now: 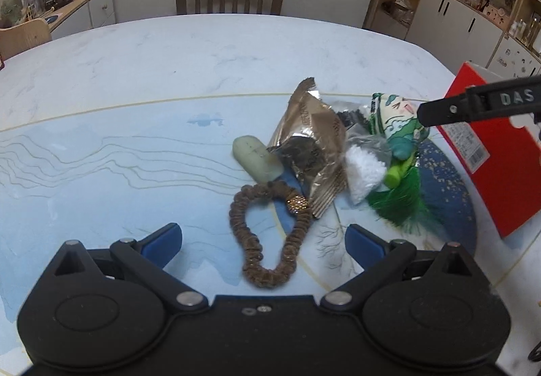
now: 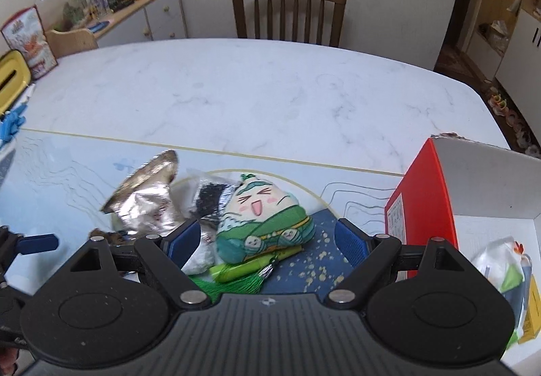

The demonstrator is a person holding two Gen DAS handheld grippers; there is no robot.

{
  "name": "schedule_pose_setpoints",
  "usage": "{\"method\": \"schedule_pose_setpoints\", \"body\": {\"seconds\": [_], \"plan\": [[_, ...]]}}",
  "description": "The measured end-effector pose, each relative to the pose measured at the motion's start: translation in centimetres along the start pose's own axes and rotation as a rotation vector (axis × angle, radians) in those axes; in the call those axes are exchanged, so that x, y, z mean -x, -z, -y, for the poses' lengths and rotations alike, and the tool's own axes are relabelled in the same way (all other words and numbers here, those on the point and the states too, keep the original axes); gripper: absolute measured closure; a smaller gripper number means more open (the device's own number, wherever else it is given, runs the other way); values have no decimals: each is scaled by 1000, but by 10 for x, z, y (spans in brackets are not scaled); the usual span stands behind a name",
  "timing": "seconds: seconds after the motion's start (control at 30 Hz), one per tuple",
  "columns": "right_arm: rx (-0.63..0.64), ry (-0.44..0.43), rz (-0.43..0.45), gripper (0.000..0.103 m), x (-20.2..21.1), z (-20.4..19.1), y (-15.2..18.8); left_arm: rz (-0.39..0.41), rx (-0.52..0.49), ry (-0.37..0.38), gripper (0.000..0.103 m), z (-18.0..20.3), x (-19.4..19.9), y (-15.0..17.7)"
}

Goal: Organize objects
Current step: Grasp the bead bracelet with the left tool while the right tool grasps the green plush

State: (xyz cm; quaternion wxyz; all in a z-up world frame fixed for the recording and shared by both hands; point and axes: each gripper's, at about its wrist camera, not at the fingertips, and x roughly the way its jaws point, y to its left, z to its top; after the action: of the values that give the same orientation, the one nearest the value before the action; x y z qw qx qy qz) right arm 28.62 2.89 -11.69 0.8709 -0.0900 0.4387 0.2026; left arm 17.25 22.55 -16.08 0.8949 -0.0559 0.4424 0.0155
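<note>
Right wrist view: my right claw (image 2: 267,237) spread around the zongzi plush charm (image 2: 262,218); beside it, the red box (image 2: 419,193) holds a plastic packet (image 2: 503,269). My left claw (image 1: 263,242) gapes over the brown scrunchie (image 1: 270,237).

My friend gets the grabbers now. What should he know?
Left gripper: open, empty, over the brown scrunchie.
Right gripper: open, empty, around the green plush, not closed on it.
Pile on the table: scrunchie, pale green piece, foil wrapper, bag of white beads, bag of dark beads, plush with green tassel.
Red box is to the right.
Done: one packet is already in the box.
Left: probably grab the plush, box it, then the rest.
</note>
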Motion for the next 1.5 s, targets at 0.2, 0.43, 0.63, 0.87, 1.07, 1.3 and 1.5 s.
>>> {"method": "schedule_pose_setpoints", "body": {"seconds": [0.2,0.43,0.63,0.87,1.07,1.3,1.5], "plan": [[11,5,-31,16,-22,-1,-3,-12,-1,3,7,-1,-9,2],[-10,19,-52,17,-37,-2,-4,6,-25,-9,21,2,-13,3],[-21,13,-69,17,-45,-3,-5,19,-66,-13,41,8,-12,4],[-46,6,-72,27,-45,-3,-4,33,-115,-19,67,14,-8,8],[-55,4,-65,34,-41,-3,-1,40,-92,-8,86,12,-7,7],[-85,-16,-32,36,-23,3,2,35,-55,6,89,8,-4,4],[-116,-48,6,36,9,10,4,46,-10,32,90,5,12,0]]}}
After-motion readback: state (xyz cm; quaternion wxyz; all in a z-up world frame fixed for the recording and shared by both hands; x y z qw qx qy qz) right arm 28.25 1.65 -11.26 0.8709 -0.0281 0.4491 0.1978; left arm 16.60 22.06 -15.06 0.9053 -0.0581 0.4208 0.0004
